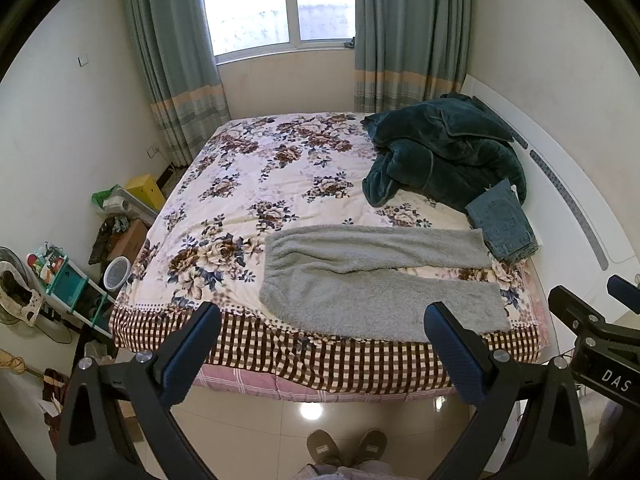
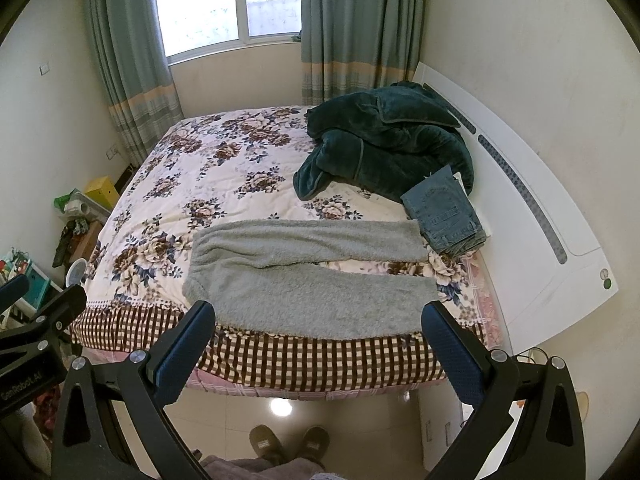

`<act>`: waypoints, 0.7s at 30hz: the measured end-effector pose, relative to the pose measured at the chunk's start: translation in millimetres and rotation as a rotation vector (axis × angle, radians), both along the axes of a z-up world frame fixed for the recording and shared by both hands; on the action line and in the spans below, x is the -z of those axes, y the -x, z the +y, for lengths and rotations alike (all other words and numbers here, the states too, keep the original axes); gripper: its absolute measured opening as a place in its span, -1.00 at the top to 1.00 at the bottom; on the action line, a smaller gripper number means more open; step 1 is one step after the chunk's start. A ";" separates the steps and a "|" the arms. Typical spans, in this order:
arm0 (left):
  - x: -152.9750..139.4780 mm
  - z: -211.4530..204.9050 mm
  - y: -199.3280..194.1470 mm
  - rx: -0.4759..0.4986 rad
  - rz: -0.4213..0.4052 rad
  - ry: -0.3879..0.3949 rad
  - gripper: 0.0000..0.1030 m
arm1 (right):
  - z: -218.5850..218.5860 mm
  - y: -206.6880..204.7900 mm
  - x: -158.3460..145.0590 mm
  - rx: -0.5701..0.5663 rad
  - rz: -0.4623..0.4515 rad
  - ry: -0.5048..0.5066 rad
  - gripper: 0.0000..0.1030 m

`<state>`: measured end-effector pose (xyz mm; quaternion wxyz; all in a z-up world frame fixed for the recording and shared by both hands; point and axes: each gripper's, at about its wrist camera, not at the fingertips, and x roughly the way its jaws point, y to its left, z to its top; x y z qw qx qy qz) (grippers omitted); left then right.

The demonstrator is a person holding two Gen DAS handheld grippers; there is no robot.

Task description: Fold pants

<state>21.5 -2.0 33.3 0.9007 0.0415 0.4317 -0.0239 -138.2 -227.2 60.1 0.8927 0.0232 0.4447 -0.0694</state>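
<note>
Grey fleece pants (image 1: 372, 280) lie flat along the near edge of the bed, waist to the left, both legs reaching right with a gap between them; they also show in the right wrist view (image 2: 304, 280). My left gripper (image 1: 322, 312) is open and empty, held above the floor in front of the bed's edge. My right gripper (image 2: 318, 312) is open and empty at about the same height, to the right of the left one. Neither touches the pants.
The bed (image 1: 256, 184) has a floral cover with a checked border. A dark green fleece blanket (image 1: 444, 148) is heaped at the far right. Folded jeans (image 1: 504, 220) lie by the white headboard (image 1: 568, 184). Shelves and boxes (image 1: 80, 280) crowd the floor left. Slippered feet (image 1: 346, 446) stand below.
</note>
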 end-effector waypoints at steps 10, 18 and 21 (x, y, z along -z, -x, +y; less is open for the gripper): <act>5.0 -5.2 -1.1 0.007 0.010 0.011 -1.00 | -2.7 -8.4 3.5 0.007 0.026 -0.006 -1.00; 45.7 8.7 -29.8 0.034 0.001 -0.016 -1.00 | 5.1 -26.0 27.3 0.081 0.055 0.003 -1.00; 64.9 8.8 -56.6 0.034 -0.012 -0.038 -1.00 | 1.8 -45.9 48.5 0.143 0.056 0.020 -1.00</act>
